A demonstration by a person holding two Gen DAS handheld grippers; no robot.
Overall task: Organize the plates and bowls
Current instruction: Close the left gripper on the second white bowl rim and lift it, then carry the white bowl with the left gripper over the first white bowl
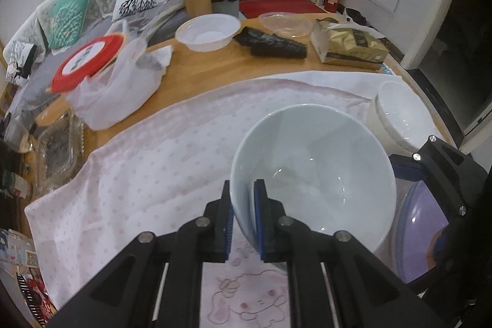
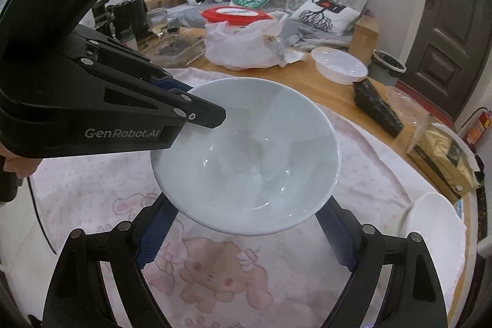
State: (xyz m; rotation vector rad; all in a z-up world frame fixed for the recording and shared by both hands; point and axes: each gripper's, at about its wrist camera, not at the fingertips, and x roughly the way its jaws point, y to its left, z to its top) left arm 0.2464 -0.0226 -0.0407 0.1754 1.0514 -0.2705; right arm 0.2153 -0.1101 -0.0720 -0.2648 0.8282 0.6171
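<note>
While the left gripper (image 1: 244,223) pinches the near rim of the pale grey-white glazed ceramic bowl (image 1: 313,171), one of its fingers (image 1: 262,199) sits inside the wall and the other outside, so the two are drawn narrow on that thin edge. The bowl hangs tilted, clear of the pink-dotted white cloth (image 1: 147,162) spread over the round wooden desk (image 1: 215,63), with its open mouth turned up toward the cameras. A rim pinch like this probably suits a single light bowl, since it leaves the underside free for setting down or nesting.

From the right wrist view, the right gripper (image 2: 246,232) has its blue-padded fingers (image 2: 156,232) spread wide, one on each side below the bowl's near edge. Whether the pads press the outer wall cannot be told; the bowl hides the contact. They look more like a cradle standing ready under the load than a second grip.

At the far right of the cloth sits a white ceramic bowl (image 1: 399,119), which looks stacked on another, and at the near right edge lies a translucent lilac plastic basin (image 1: 421,235). Either could be the intended stacking place; the white stack seems the likelier match by shape.

Farther off on the bare desk are a white disposable plastic bowl (image 1: 207,31), a clear plastic lid (image 1: 286,23) and a gold tissue pack (image 1: 350,43), well apart from the work.
</note>
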